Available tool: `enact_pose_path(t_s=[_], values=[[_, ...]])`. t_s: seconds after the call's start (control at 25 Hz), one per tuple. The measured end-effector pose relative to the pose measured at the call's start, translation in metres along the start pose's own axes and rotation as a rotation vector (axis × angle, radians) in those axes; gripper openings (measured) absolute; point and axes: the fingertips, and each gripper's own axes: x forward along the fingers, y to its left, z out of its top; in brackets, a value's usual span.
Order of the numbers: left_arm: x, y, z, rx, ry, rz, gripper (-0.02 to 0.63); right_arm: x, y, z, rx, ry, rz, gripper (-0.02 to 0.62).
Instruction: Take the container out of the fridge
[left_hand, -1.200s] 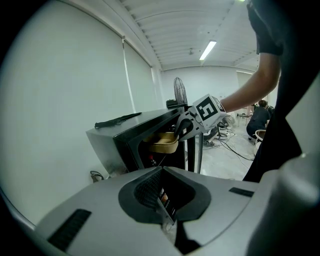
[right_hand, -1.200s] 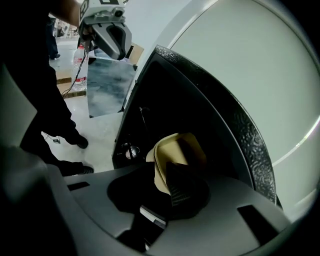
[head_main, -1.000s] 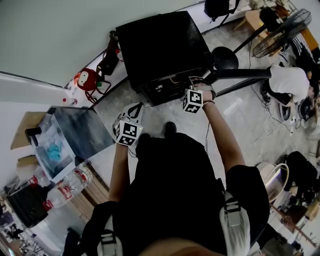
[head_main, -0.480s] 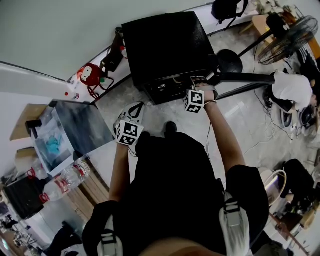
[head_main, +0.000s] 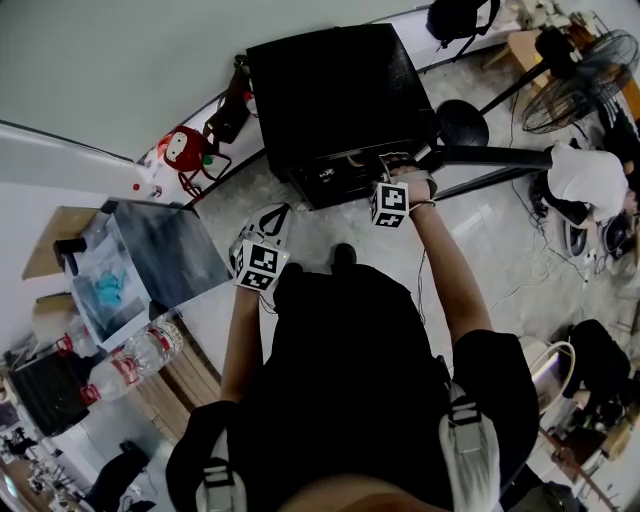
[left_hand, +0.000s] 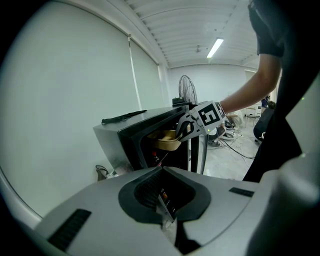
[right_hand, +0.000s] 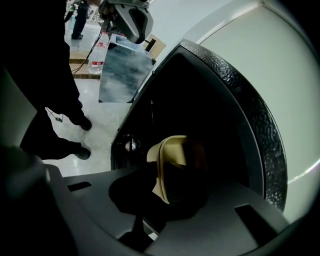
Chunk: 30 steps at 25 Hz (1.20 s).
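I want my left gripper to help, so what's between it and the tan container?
Nothing: the left gripper view shows only open air between the left gripper and the tan container, held by the right gripper.

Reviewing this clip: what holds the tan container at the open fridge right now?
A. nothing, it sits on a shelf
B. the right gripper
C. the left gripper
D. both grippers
B: the right gripper is closed on the tan container at the fridge opening; the left gripper is empty.
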Motion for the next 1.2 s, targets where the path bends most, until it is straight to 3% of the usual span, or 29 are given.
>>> enact_pose_path(t_s=[0.4,1.2], values=[[-0.001,0.002,0.002,0.008,-0.017,-0.02,0.02,-0.005,0.002,0.009,0.066,-0.023,0.006,0.033],[-0.012,0.025,0.01,0.096,-0.062,-0.112,0.02,-0.026,0.01,0.03,0.123,0.052,-0.027,0.031]])
